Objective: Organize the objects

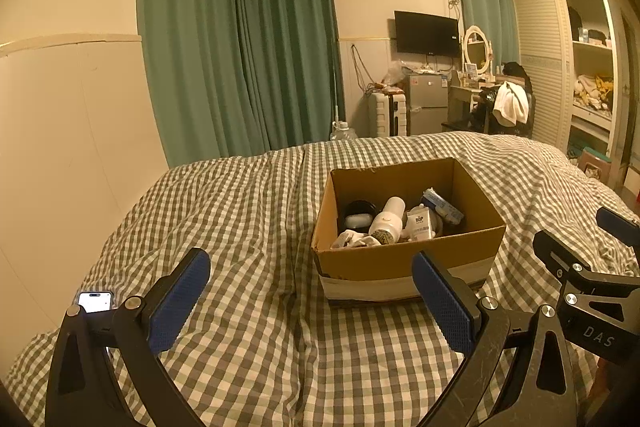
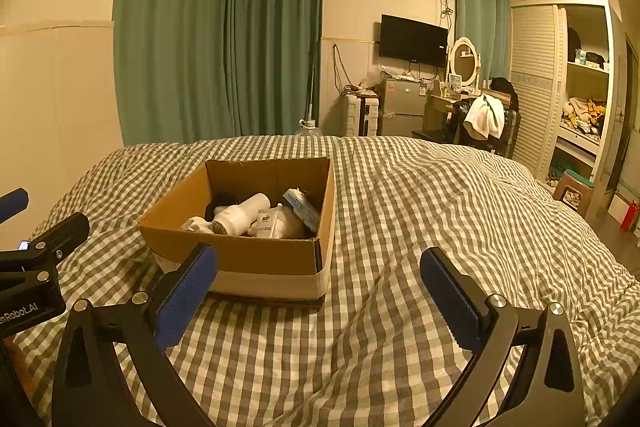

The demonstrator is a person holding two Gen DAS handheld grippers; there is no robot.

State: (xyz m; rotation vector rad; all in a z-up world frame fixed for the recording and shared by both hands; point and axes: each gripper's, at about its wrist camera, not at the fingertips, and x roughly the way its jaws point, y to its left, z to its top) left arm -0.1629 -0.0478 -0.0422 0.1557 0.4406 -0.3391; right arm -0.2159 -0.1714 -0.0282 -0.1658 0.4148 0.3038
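Note:
An open cardboard box (image 1: pixel 400 259) (image 2: pixel 240 251) stands on the checked bedspread. Inside it lie a white bottle (image 1: pixel 387 221) (image 2: pixel 240 215), a small white carton (image 1: pixel 420 225) (image 2: pixel 268 225), a blue-and-white pack (image 1: pixel 442 205) (image 2: pixel 302 209), a black round item (image 1: pixel 360 213) and white cloth (image 1: pixel 352 239). My left gripper (image 1: pixel 312 291) is open and empty, hovering over the bed just in front of the box. My right gripper (image 2: pixel 320 287) is open and empty, to the right front of the box. Each gripper shows at the edge of the other's view.
A lit phone (image 1: pixel 95 302) lies on the bed at the left, near the wall. Green curtains (image 1: pixel 240 47), a fridge (image 1: pixel 426 103), a dresser with chair and an open wardrobe (image 1: pixel 588 67) stand beyond the bed's far edge. A stool (image 2: pixel 572 191) stands right of the bed.

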